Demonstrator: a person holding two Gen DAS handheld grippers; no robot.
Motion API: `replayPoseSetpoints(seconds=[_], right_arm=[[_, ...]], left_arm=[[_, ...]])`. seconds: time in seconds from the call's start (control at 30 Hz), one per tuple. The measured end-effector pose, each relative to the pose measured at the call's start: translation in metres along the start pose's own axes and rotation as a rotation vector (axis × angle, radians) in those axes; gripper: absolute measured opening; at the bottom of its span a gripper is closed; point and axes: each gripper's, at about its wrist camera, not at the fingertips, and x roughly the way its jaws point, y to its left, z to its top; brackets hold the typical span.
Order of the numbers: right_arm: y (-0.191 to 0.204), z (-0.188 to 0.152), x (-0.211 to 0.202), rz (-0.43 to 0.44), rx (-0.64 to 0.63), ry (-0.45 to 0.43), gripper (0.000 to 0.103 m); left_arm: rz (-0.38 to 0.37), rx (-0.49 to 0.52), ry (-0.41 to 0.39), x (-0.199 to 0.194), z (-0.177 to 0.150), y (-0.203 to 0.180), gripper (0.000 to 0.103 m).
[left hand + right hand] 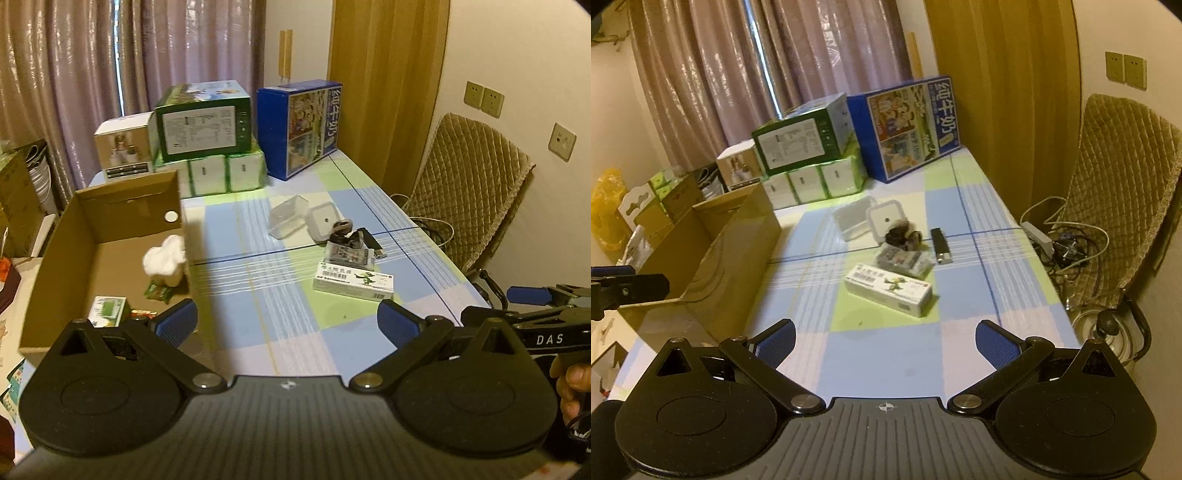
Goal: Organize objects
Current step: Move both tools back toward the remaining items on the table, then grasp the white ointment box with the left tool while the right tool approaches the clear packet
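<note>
In the left wrist view, the left gripper (287,321) is hovering with its blue pads spread wide and nothing between them, above the checked tablecloth (258,314). Taking the cardboard box (92,229) as the landmark: inside it are lying a white wad (164,258), a green packet (159,292) and a small green-and-white carton (107,312). To the right of the box, well apart from it, a white medicine box (352,283) is lying flat; just behind that a clear-wrapped pack (347,254), a dark bundle (341,230) and a black lighter (371,242) are sitting clustered, with two clear containers (301,219) beyond. At the right edge the right gripper's (532,295) blue tip and the person's hand (572,387) are showing.

In the right wrist view, the right gripper (885,341) is likewise hanging wide open and empty. Here the box's (738,243) inside is hidden; only its outer wall is showing. The medicine box (889,290), pack (903,260), bundle (903,232) and lighter (940,245) are appearing right of it. This view alone is revealing a power strip (1038,236) with tangled cables beside the padded chair (1123,206).
</note>
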Motion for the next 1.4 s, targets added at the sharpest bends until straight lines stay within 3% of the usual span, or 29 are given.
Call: replayPoseSetpoints(seconds=[0.3, 0.4, 0.53, 0.63, 1.07, 1.3, 1.4], right_arm=[[-0.04, 0.015, 0.029, -0.035, 0.009, -0.001, 0.099], [-0.05, 0.019, 0.039, -0.035, -0.003, 0.01, 0.09], [-0.064, 0.023, 0.057, -0.037, -0.025, 0.041, 0.068], [-0.074, 0.027, 0.076, -0.029, -0.033, 0.089, 0.058], [-0.087, 0.039, 0.161, -0.04, -0.14, 0.179, 0.057], [-0.096, 0.038, 0.199, -0.073, -0.115, 0.165, 0.057], [-0.092, 0.036, 0.21, -0.08, -0.164, 0.178, 0.057]], left_arm=[[-0.007, 0.04, 0.039, 0.047, 0.014, -0.031, 0.102], [-0.009, 0.031, 0.064, 0.069, 0.016, -0.039, 0.102], [-0.008, 0.005, 0.104, 0.102, 0.013, -0.049, 0.102], [-0.006, 0.002, 0.129, 0.124, 0.01, -0.06, 0.102], [0.032, -0.018, 0.174, 0.199, 0.002, -0.063, 0.101], [0.04, -0.053, 0.191, 0.216, -0.004, -0.046, 0.101], [0.036, -0.065, 0.191, 0.218, -0.005, -0.041, 0.101]])
